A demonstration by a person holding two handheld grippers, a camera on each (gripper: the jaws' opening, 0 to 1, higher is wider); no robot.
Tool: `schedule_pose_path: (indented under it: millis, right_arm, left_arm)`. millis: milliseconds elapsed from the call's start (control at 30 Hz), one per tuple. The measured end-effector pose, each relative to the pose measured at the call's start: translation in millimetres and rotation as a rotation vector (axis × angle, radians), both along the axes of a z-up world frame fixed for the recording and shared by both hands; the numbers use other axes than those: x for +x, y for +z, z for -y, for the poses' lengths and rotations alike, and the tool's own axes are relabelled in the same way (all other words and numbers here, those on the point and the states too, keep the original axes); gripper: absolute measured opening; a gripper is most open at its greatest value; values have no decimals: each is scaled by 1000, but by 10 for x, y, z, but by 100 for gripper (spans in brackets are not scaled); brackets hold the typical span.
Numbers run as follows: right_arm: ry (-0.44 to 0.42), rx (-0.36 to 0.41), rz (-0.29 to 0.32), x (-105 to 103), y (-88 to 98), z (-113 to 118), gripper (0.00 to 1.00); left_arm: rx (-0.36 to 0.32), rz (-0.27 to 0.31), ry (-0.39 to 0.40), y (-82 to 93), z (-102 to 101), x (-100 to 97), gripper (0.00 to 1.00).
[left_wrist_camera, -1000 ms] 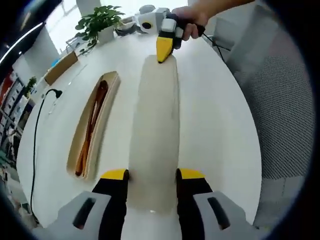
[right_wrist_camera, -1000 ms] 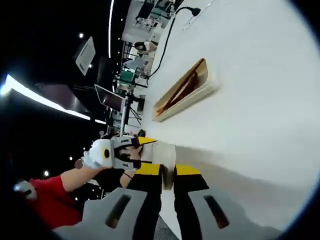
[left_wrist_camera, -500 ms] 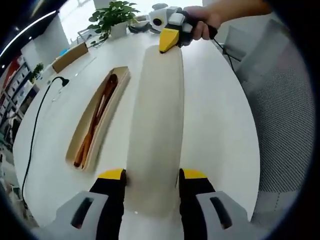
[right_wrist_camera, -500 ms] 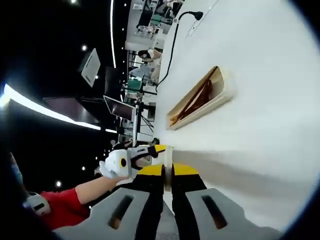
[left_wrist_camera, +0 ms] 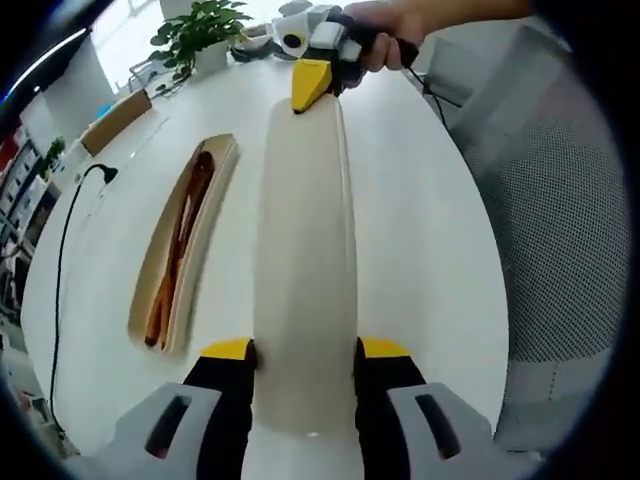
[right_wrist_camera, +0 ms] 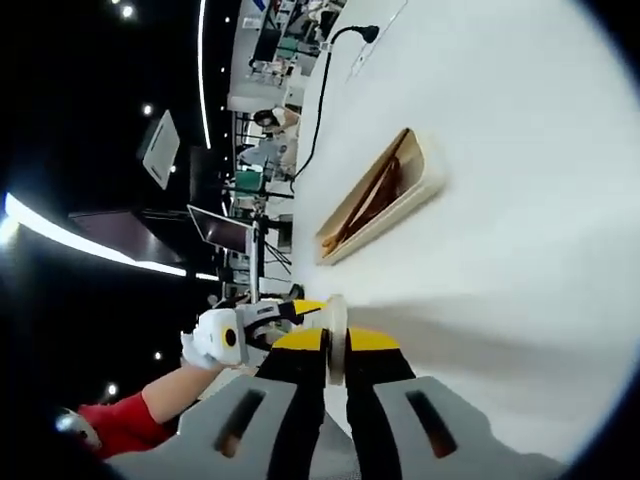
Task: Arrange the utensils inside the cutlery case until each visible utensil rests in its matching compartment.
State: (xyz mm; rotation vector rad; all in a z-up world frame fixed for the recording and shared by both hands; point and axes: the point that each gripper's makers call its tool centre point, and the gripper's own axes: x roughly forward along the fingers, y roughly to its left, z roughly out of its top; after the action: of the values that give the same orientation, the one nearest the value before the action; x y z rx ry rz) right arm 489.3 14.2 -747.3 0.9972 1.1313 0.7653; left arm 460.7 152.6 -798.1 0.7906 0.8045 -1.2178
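Gripping the near end of the long cream lid (left_wrist_camera: 303,260), the left gripper (left_wrist_camera: 304,352) had a jaw pressed against each long edge. At the lid's far end the right gripper (left_wrist_camera: 310,85), held in a hand (left_wrist_camera: 385,25), was pinched shut on the edge. Beside the lid, apart from it, the open cutlery case (left_wrist_camera: 150,300) lay on the white table (left_wrist_camera: 420,240) with brown utensils (left_wrist_camera: 178,245) inside, probably chopsticks, though the blur left that unsure. A potted plant (left_wrist_camera: 195,35) stood at the table's far end.
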Motion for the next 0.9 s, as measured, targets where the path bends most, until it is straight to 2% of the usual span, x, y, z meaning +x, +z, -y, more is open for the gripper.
schedule_pose_path:
  millis: [100,200,300,433,567,667,800,900]
  right_arm:
    - [12,-7,17,6,93,-18,4]
    - [40,-17,54,38,201,-30,4]
    - [53,-31,50,88,266,-40,4]
    - [54,-55,60,274,374,26,5]
    - [47,-60,76,455,488,103,5]
    - [45,-48,85,589,573,129,5]
    - [44,-97,107,773,554,196,7]
    - [42,-105,100,899,548,197,7]
  left_arm:
    - [0,54,-21,118,-21,121,40]
    - [-10,43,-11,206,-23,172,40]
    - [5,47,-21,257,1,257,40]
    - [10,55,-17,383,50,465,39]
    - [20,91,-18,518,122,678,40]
    - [52,100,-13,586,172,784,40]
    - [48,104,-9,641,224,929,40]
    - [57,97,-3,607,223,1056,39]
